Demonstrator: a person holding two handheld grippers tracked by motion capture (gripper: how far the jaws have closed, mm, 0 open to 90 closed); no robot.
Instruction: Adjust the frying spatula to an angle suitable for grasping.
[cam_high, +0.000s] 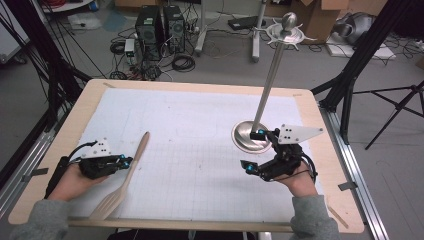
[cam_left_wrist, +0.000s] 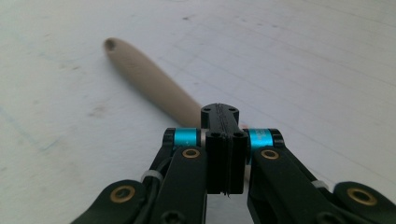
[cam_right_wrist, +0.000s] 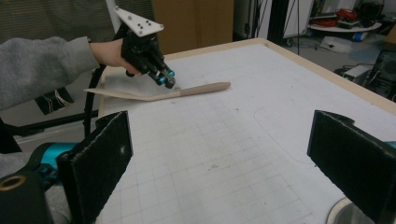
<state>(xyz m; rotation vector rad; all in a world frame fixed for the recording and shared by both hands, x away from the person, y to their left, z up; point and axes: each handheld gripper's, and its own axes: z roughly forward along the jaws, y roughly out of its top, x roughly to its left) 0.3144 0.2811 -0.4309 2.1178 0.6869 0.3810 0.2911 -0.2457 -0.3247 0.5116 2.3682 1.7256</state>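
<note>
High view: I see the wooden spatula lying flat on the white gridded mat, near the table's front left, its slotted blade toward the front edge and its slim handle slanting away toward the middle. My left gripper sits right at the handle's mid-length, its tip against or just over the wood; I cannot tell from here whether it presses on it. In the left gripper view the two jaws are pressed together with nothing between them, and the spatula handle runs away from just beyond their tip, up and to the left. In the right gripper view the left gripper hovers at the spatula with its tip at the handle.

My right gripper is well apart, on the right of the mat, jaws spread wide and empty, just beside the round metal base of the stand, whose pole rises slanting up from it.
</note>
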